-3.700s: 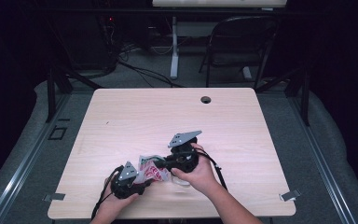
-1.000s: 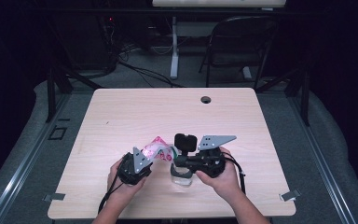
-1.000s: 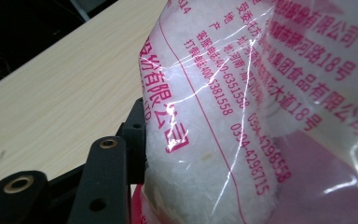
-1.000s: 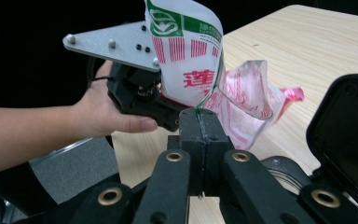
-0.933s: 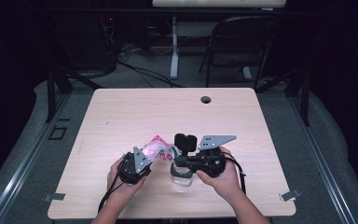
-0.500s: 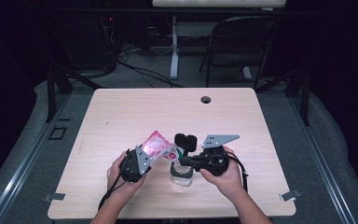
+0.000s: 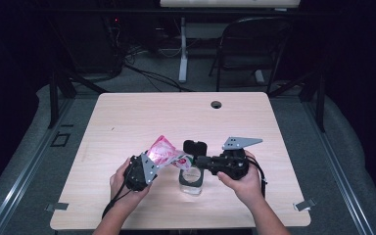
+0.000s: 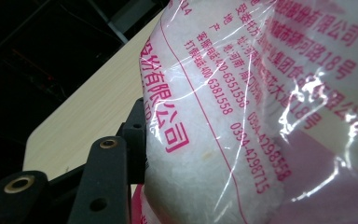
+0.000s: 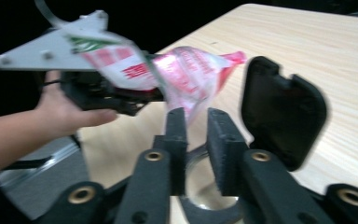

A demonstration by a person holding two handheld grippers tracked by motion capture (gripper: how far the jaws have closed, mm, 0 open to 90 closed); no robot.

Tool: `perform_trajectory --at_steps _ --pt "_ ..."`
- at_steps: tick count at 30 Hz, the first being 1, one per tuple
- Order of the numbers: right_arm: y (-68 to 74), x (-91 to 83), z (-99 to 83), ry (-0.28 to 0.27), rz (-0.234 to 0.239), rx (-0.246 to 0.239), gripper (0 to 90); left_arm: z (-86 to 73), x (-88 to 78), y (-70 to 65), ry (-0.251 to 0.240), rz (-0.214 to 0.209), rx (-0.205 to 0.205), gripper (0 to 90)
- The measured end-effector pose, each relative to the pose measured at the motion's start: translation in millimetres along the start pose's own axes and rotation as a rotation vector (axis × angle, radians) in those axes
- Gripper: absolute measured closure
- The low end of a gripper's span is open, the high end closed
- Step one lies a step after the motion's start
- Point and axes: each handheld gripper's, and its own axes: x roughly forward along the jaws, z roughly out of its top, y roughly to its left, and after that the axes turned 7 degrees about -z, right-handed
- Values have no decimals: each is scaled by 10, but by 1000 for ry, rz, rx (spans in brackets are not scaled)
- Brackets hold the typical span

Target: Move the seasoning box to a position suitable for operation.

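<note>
My left gripper [image 7: 151, 161] is shut on a clear and pink plastic bag [image 7: 164, 151] of white granules, held tilted above the table with its low corner toward a jar. In the left gripper view the bag [image 8: 242, 116] presses against one of the black fingers [image 8: 109, 172]. A clear jar [image 7: 192, 182] stands on the table with its black flip lid [image 7: 195, 148] open. My right gripper [image 7: 189, 160] hovers over the jar's mouth. Its jaws [image 9: 196, 140] have just been opening and stand a little apart with nothing between them, the bag's corner [image 9: 191, 74] hanging beyond.
The light wooden table [image 7: 176, 112] has a cable hole [image 7: 216, 104] near its far edge. A dark chair [image 7: 254, 44] and a desk leg stand beyond it. Both hands work near the front edge.
The right gripper's jaws have parted and it has drifted slightly right. The bag, earlier gripped from both sides, now hangs from the left gripper alone, its upper end raised.
</note>
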Motion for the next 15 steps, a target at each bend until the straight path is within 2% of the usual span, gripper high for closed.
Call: perform_trajectory --at_steps 5,15 --pt "-25 -2 -4 12 -53 -13 725 25 -10 -54 4 15 51 542" --pt "-32 -62 23 -31 -54 14 695 49 -1 -104 14 40 103 542"
